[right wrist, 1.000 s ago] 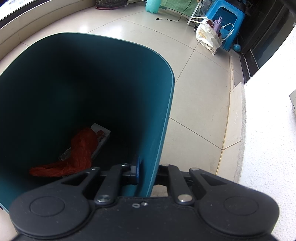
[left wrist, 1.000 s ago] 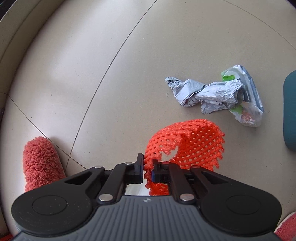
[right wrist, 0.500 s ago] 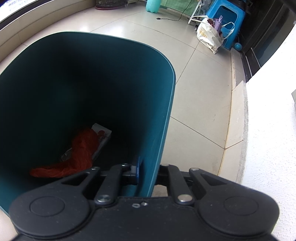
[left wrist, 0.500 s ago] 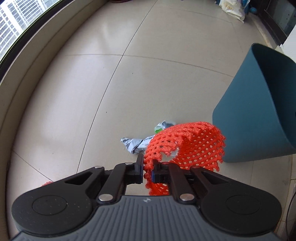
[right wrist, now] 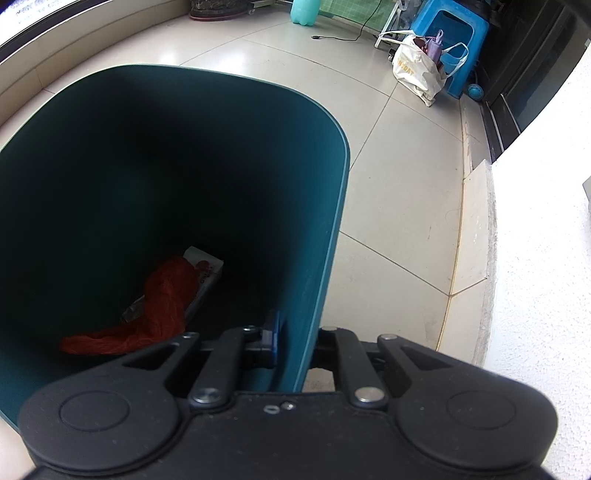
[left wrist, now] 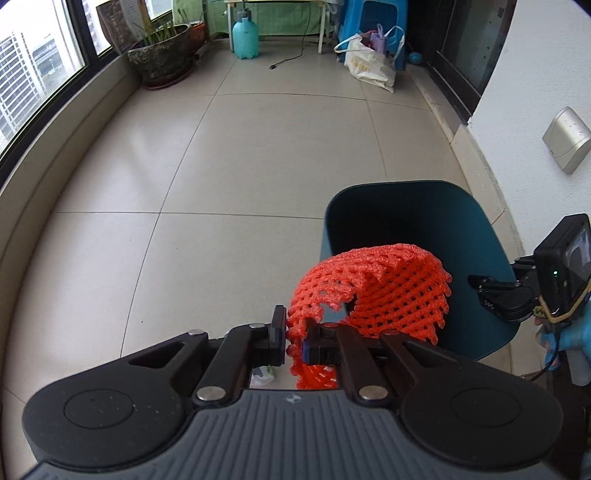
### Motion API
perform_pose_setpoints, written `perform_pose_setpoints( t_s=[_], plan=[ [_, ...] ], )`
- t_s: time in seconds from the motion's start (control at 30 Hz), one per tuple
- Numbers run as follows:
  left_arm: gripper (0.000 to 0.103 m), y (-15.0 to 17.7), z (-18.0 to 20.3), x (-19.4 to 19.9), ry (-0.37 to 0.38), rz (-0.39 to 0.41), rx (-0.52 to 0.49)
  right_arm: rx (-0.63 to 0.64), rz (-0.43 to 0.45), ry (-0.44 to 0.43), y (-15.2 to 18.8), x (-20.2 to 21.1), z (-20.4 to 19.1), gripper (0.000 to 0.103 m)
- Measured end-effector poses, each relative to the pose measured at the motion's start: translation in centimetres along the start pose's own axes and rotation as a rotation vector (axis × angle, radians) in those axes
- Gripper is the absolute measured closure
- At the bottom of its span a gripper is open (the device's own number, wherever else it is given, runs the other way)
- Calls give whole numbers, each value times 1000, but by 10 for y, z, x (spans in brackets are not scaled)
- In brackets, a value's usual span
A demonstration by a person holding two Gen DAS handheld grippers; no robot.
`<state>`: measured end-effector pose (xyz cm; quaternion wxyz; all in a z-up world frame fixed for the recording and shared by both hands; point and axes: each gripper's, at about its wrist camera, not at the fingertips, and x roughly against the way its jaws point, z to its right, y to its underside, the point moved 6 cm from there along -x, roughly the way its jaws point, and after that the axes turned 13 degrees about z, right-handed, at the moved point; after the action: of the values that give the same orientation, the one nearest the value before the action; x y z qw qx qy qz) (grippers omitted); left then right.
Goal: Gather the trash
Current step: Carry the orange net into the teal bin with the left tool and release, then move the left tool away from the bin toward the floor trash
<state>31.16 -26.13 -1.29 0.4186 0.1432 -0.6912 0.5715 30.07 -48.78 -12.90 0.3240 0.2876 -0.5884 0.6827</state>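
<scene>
My left gripper (left wrist: 294, 341) is shut on an orange foam net sleeve (left wrist: 384, 291), which hangs in the air in front of the teal bin (left wrist: 417, 206) and just short of its near rim. My right gripper (right wrist: 293, 341) is shut on the bin's right wall (right wrist: 314, 266), one finger inside and one outside. That gripper also shows in the left wrist view as the right gripper (left wrist: 498, 291), held by a hand in a blue glove (left wrist: 570, 338). Inside the bin lie an orange plastic bag (right wrist: 155, 306) and a white wrapper (right wrist: 207, 273).
A white wall (left wrist: 535, 74) with a grey socket box (left wrist: 567, 138) runs close on the right of the bin. At the far end stand a planter (left wrist: 162, 55), a turquoise bottle (left wrist: 245, 35), a blue stool (left wrist: 373, 26) and a white bag (left wrist: 369, 68). A cable (left wrist: 291, 57) lies there.
The left gripper rose from the floor with the orange net and tilted up toward the bin; the grey wrapper and red slipper dropped out of view. The right gripper and bin stayed still.
</scene>
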Motion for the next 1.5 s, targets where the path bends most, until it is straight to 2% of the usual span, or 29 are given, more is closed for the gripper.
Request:
perform_pose_setpoints(
  t_s=[0.13,0.3,0.7,0.93,1.03,1.13,1.17,1.3,1.37,1.5],
  plan=[
    [96,-15,25,-17,38,3,-39,-4,1,-3,1,-1,0,93],
    [96,-11,52,-47,80,-36,-49,-6,2,-6,1,-1,0,93],
    [96,30,84,-118,56,-155,-111,-53,1,-33,-1,-4,6,93],
    [95,43,83,-136,54,-204,-100,-81,-6,-41,-1,-5,10,95],
    [94,47,83,-139,50,-212,-102,-133,-22,-50,-2,-5,18,98],
    [87,47,83,-140,56,-212,-93,-156,-27,-49,-5,-4,21,98],
    [79,47,84,-139,60,-207,-87,-155,-26,-46,-6,-3,21,98],
    [60,42,87,-133,82,-183,-80,-154,-23,-44,-8,-4,23,98],
    [48,40,89,-128,98,-169,-84,-156,-22,-44,-6,-6,23,98],
    [41,35,94,-117,107,-141,-87,-158,-22,-43,-3,-7,22,98]
  ],
)
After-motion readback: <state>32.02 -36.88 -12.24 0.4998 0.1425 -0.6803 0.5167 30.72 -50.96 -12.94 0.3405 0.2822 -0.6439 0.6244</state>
